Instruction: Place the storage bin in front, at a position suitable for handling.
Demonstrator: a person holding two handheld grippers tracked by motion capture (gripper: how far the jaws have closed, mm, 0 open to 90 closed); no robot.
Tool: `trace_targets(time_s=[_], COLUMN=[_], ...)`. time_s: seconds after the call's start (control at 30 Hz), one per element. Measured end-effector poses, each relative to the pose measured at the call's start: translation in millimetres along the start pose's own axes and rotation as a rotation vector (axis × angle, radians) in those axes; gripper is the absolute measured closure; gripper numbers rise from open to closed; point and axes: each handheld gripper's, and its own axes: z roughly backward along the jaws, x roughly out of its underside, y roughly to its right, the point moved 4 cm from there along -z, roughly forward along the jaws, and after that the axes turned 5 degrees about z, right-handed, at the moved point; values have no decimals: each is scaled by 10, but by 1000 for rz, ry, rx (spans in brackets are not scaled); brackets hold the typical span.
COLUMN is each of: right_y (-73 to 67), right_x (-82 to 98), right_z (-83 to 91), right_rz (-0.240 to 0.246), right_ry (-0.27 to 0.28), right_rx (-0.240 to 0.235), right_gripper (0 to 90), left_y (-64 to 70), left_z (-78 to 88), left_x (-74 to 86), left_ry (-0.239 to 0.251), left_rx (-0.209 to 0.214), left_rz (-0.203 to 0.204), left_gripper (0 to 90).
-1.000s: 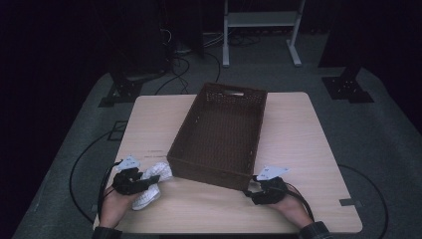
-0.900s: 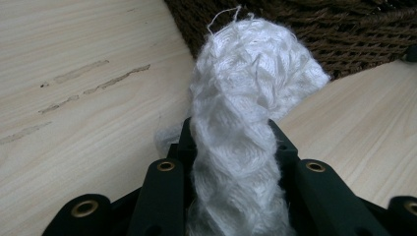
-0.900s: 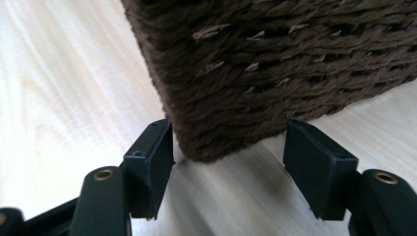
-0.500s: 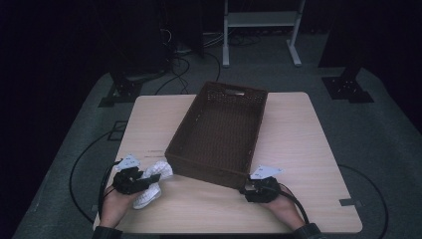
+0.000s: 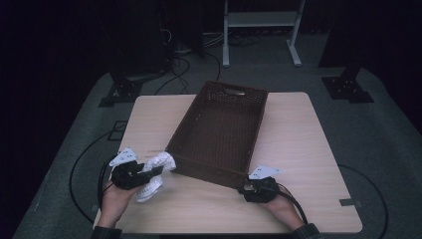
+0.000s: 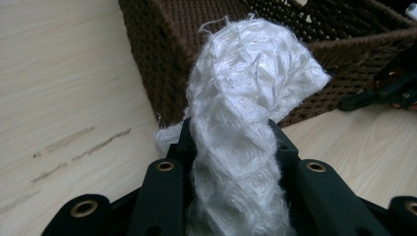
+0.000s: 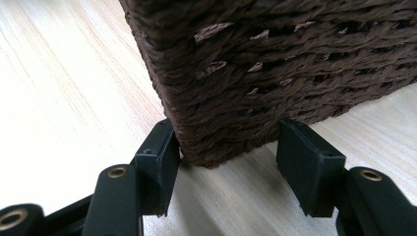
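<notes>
A square, pale wooden table [image 5: 298,149] fills the middle of the high view, standing on grey flooring with black cables trailing across it. On it lies a long, rectangular, dark brown woven basket [image 5: 219,132], set at a slant so that one short end points to the far side and the other sits near the person.

At the near left, the left gripper [image 5: 152,172] is clamped on a white, knitted, loosely bunched cloth [image 5: 158,163]; in the left gripper view the cloth [image 6: 246,123] rises between the black jaws, pinched on both sides, with its upper part flopping in front of the basket's near left corner [image 6: 172,59]. More of the cloth hangs below the gripper, just above the tabletop.

At the near right, the right gripper [image 5: 244,189] sits at the basket's near right corner. Its jaws have just been closing; in the right gripper view they straddle the woven corner [image 7: 226,128], the left one touching the weave, the right one a little apart from it.
</notes>
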Motion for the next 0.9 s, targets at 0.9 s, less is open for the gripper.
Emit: trace_targets(time_s=[0.9], right_y=[1], right_x=[-1], right_z=[1], right_rz=[-2], right_ry=[0], right_rx=[-1], right_gripper=[414], left_y=[-16], left_z=[-492], left_x=[211], left_ry=[-124], left_rx=[10], left_rz=[-23], left_gripper=[664])
